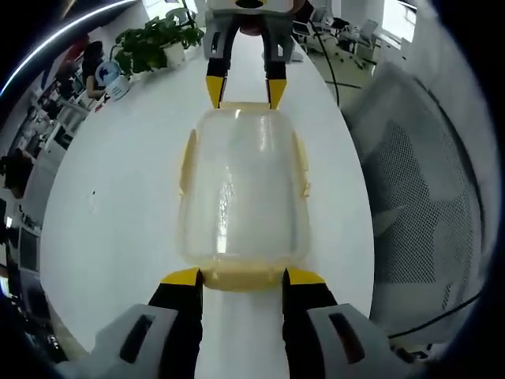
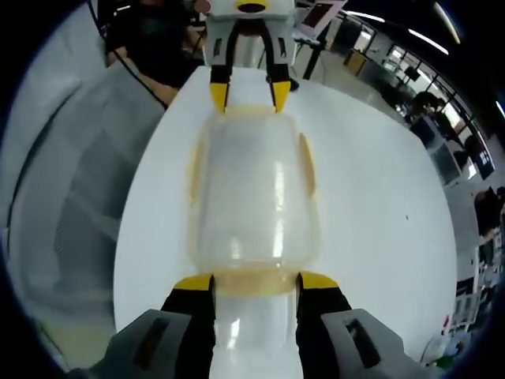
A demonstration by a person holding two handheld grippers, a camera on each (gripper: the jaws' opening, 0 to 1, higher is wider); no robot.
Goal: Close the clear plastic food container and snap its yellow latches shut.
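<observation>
The clear plastic container [image 1: 245, 189] lies lengthwise on the white table [image 1: 118, 213], lid on top. Pale yellow latches run along its long sides [image 1: 188, 162] and across its ends. My left gripper [image 1: 243, 278] stands open at the near end, its yellow tips either side of the end latch [image 1: 243, 280]. My right gripper [image 1: 245, 88] is open at the far end in the same way. In the right gripper view the container [image 2: 252, 189] stretches from my right gripper [image 2: 255, 282] to the left gripper [image 2: 243, 91].
A grey mesh chair [image 1: 418, 197] stands close beside the table's right edge, seen also as the chair [image 2: 71, 213]. A potted plant [image 1: 162, 39] sits at the table's far left. A person [image 2: 150, 39] and office desks lie beyond.
</observation>
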